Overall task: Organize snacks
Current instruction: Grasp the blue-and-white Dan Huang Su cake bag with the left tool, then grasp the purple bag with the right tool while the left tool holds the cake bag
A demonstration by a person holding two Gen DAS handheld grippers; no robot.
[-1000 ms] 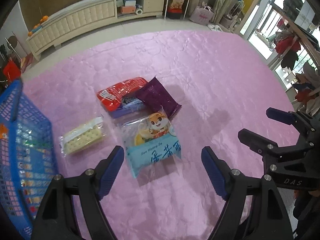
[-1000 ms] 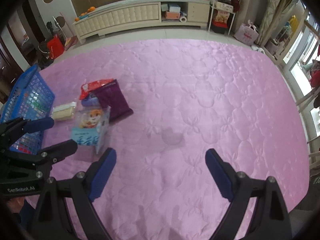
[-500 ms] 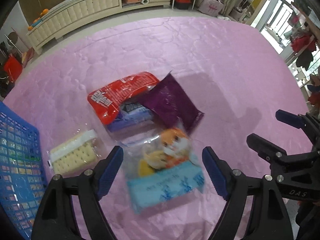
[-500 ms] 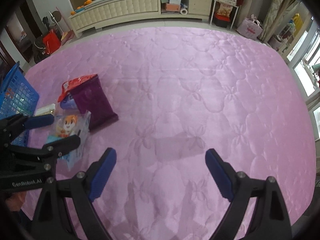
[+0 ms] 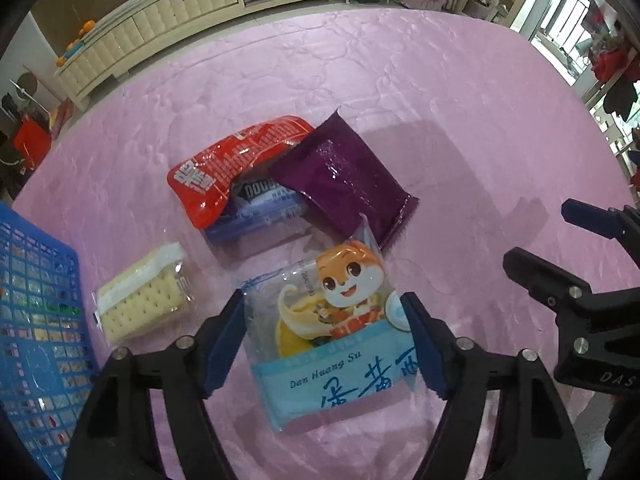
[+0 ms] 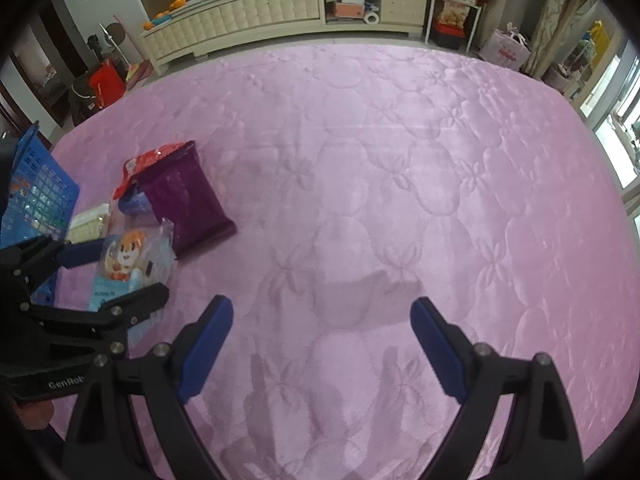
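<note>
1. five snack packets lay outside the blue basket [image 5: 36,320], on the pink quilted surface [image 5: 440,120].
2. the left claw [image 5: 324,344], lately narrowing, straddled the squirrel packet [image 5: 332,332], not yet clamped.
3. the right claw [image 6: 320,344] gaped empty.

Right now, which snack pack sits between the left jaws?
The light-blue pack with the orange cartoon animal; the red, purple and cracker packs lie beyond.

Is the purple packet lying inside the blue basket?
No. In the left wrist view the purple packet lies on the pink quilt beside the red packet, well apart from the blue basket at the left edge.
</note>
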